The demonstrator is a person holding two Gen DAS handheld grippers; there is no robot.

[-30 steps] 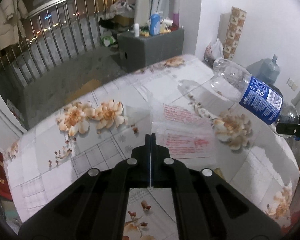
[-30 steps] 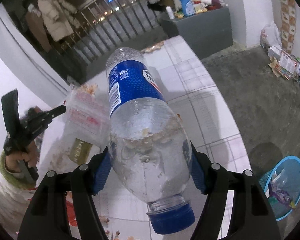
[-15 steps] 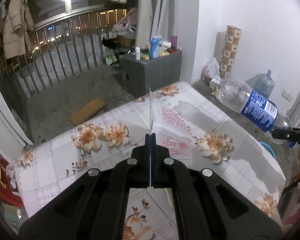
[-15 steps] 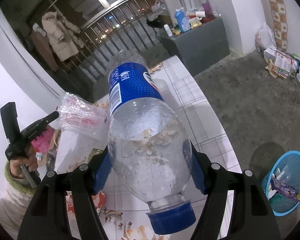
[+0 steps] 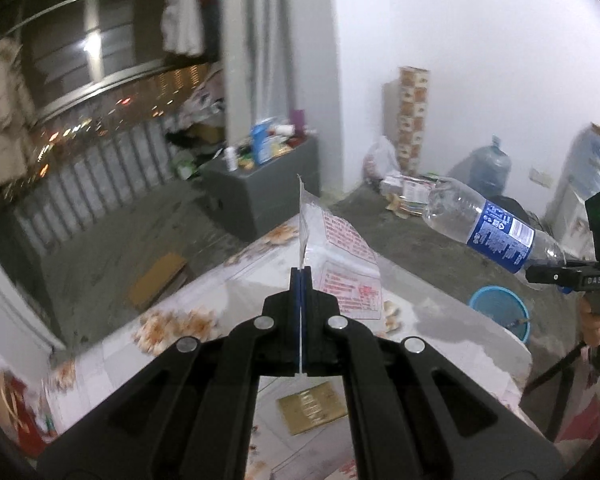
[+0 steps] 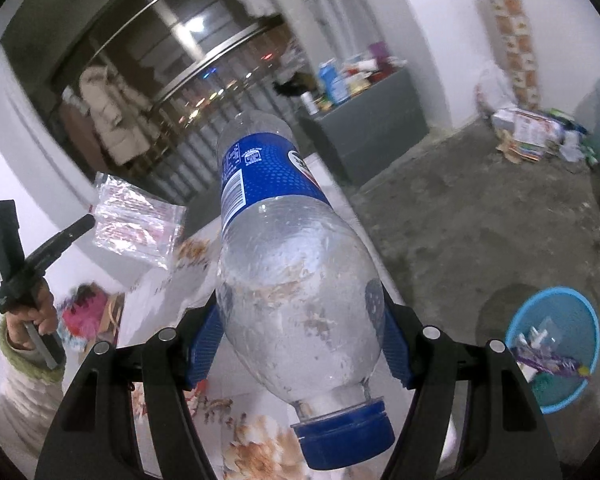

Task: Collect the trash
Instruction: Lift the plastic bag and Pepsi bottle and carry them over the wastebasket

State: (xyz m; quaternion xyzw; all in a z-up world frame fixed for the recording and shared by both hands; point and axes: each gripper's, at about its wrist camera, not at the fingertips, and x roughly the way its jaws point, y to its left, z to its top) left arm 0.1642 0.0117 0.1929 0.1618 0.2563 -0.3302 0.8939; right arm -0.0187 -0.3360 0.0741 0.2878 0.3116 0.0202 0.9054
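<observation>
My left gripper point(image 5: 301, 276) is shut on the edge of a clear plastic wrapper point(image 5: 340, 256) with red print, held up above the flowered table point(image 5: 180, 328). The right wrist view shows that wrapper point(image 6: 134, 222) hanging from the left gripper point(image 6: 86, 224) at the left. My right gripper point(image 6: 300, 336) is shut on an empty clear plastic bottle point(image 6: 292, 264) with a blue label and blue cap, cap towards the camera. In the left wrist view the bottle point(image 5: 496, 230) is at the right, above the floor. A blue mesh trash basket point(image 6: 556, 344) holding some litter stands on the floor at lower right.
A gold flat packet point(image 5: 312, 408) lies on the table under the left gripper. A grey cabinet point(image 5: 264, 192) with bottles on top stands by the railing. Water jugs point(image 5: 490, 168), a bag and papers point(image 5: 404, 192) lie along the white wall. A cardboard piece point(image 5: 158, 276) lies on the concrete floor.
The left gripper has risen off the table with the wrapper, which now hangs free. The right gripper has swung with the bottle to the right, bringing the blue basket closer in view.
</observation>
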